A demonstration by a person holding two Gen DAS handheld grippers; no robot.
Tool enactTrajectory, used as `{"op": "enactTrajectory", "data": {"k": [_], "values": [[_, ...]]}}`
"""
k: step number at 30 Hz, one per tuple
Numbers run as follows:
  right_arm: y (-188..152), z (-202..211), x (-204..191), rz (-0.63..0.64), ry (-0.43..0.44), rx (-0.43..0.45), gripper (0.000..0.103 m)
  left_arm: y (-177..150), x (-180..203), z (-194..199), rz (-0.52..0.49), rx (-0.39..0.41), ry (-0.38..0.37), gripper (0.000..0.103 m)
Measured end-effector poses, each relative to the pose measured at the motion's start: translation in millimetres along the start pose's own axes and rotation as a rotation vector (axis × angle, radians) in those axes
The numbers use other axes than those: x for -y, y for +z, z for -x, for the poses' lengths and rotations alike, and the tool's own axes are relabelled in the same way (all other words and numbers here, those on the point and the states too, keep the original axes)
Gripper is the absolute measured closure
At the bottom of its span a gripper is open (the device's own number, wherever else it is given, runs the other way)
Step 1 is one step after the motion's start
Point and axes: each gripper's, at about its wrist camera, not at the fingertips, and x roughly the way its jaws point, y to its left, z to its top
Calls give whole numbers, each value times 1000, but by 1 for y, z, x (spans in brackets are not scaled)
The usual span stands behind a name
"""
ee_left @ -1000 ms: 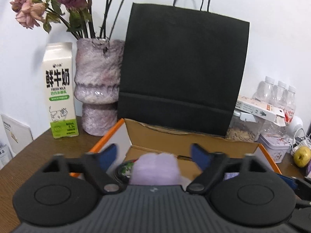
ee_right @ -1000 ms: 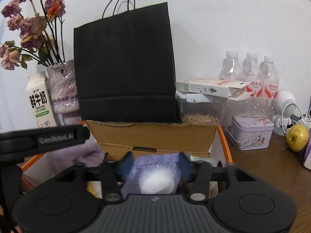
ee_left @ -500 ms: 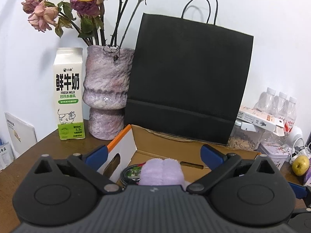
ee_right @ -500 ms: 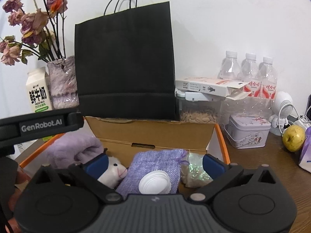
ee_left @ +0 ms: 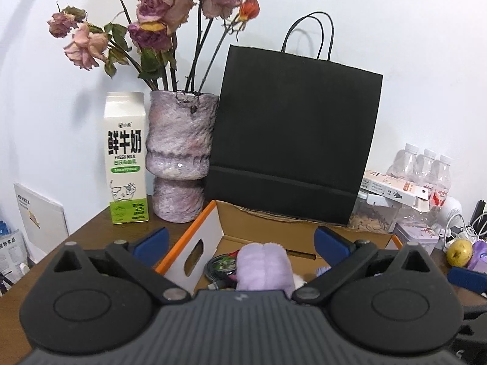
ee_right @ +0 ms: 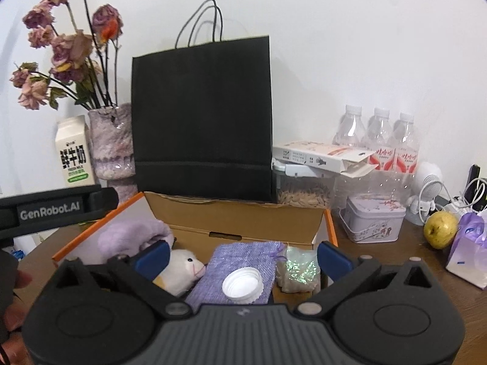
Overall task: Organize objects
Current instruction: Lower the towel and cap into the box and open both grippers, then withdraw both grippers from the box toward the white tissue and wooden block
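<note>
An open cardboard box (ee_right: 237,216) with orange edges sits on the brown table; it also shows in the left wrist view (ee_left: 274,228). Inside lie a purple plush (ee_right: 131,237), a white plush animal (ee_right: 182,269), a lilac cloth pouch (ee_right: 243,255) with a white cap (ee_right: 242,284) on it, and a glitter bag (ee_right: 299,270). My right gripper (ee_right: 242,257) is open and empty above the box. My left gripper (ee_left: 240,240) is open and empty above the purple plush (ee_left: 263,266) and a dark round tin (ee_left: 220,266).
A black paper bag (ee_right: 202,118) stands behind the box. A vase of dried roses (ee_left: 179,158) and a milk carton (ee_left: 124,158) are at the left. Water bottles (ee_right: 377,140), a seed jar (ee_right: 304,191), a tin (ee_right: 376,223), a yellow-green fruit (ee_right: 441,229) and a purple gift bag (ee_right: 470,252) are at the right.
My right gripper has opened, released the lilac pouch into the box and drawn back. My left gripper has also risen and pulled back from the box, still open.
</note>
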Motion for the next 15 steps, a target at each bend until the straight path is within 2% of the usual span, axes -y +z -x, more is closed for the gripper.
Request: {"op": "enactTrajectory", "data": {"k": [15], "values": [[-22,59,-2,47,1,-1,0,-19,-4,58,-58,-11,-40,0]]}}
